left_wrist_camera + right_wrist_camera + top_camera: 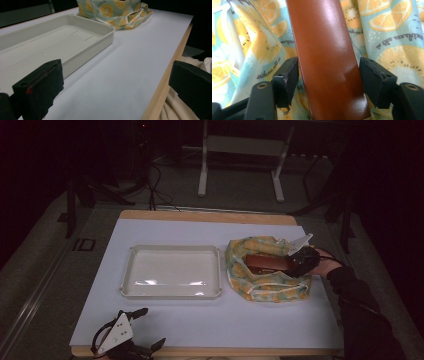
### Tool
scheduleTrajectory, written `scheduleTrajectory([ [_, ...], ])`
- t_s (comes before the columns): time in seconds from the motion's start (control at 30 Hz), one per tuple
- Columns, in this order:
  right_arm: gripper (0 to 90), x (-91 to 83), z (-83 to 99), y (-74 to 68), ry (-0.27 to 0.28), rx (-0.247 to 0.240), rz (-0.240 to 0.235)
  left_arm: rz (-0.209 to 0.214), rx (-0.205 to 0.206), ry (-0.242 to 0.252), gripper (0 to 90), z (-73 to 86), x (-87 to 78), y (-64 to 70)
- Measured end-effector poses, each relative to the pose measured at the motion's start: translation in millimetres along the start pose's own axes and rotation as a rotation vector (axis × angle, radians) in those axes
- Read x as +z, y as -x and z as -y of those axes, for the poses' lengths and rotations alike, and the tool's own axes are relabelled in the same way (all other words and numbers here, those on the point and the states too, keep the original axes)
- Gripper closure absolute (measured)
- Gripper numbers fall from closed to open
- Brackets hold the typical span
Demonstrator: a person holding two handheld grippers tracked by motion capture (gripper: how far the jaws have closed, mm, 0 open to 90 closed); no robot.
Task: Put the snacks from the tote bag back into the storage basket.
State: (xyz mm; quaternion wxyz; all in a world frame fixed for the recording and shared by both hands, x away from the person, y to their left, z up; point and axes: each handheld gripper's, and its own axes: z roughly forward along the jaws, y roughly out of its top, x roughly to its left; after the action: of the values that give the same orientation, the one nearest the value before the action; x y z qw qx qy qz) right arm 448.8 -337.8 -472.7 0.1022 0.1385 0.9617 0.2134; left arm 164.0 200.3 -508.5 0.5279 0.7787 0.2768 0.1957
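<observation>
Now the right gripper straddles a brown case inside the bag, jaws unclenched; the left gripper rests released at the tabletop's near edge.

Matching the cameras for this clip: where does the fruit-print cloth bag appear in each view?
High view: the fruit-print cloth bag is right of centre, beside the tray.
Left gripper view: top centre, just beyond the tray's far corner.
Right gripper view: on both sides of the brown object.
Shared landmark: the tray.

looks like a dim lab, cables on the floor, metal stand legs, white-topped table
</observation>
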Motion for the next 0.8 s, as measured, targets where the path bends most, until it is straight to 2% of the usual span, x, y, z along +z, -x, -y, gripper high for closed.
scheduleTrajectory([
  [0.17, 41.3, -1.7, 0.0, 0.2, 0.009, -0.019, -0.012, 0.002, 0.001, -0.002, 0.0, 0.0, 0.3, 0.1],
  [0.57, 42.8, -23.3, -3.2, 2.5, 0.061, -0.024, -0.004, 0.005, -0.002, 0.0, 0.0, -0.1, 0.1, 0.1],
  [0.73, 43.0, -35.6, -6.5, 3.2, 0.099, -0.02, 0.002, 0.009, 0.0, 0.0, 0.0, -0.3, 0.2, 0.7],
  [0.8, 43.0, -40.7, -8.5, 3.4, 0.11, -0.034, 0.008, 0.011, 0.0, 0.0, 0.0, -0.4, 0.2, 0.7],
])
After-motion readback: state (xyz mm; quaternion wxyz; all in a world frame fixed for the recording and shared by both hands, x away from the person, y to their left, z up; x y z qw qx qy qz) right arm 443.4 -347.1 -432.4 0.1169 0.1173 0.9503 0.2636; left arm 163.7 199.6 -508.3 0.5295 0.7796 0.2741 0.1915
